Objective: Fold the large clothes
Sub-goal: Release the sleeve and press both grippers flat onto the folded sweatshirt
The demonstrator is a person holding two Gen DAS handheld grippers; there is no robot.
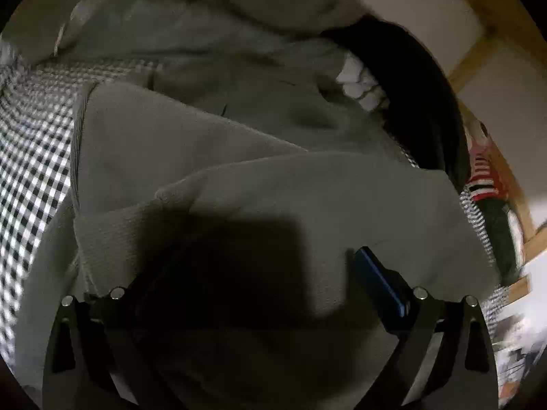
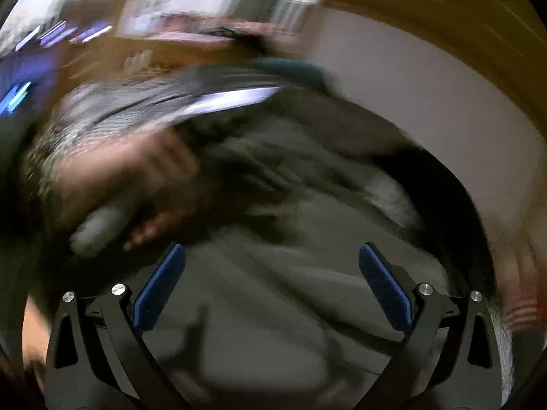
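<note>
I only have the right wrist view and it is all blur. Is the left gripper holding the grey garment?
Observer: No. The left gripper is open just above the grey garment, nothing pinched.
Operator: How does the garment lie there?
Observer: One flap is folded over, its edge running across above the fingers.
Operator: What is under it?
Observer: A black-and-white checked cloth, showing at the left.
Operator: Anything else nearby?
Observer: A black garment lies along the far right edge of the grey one.
</note>
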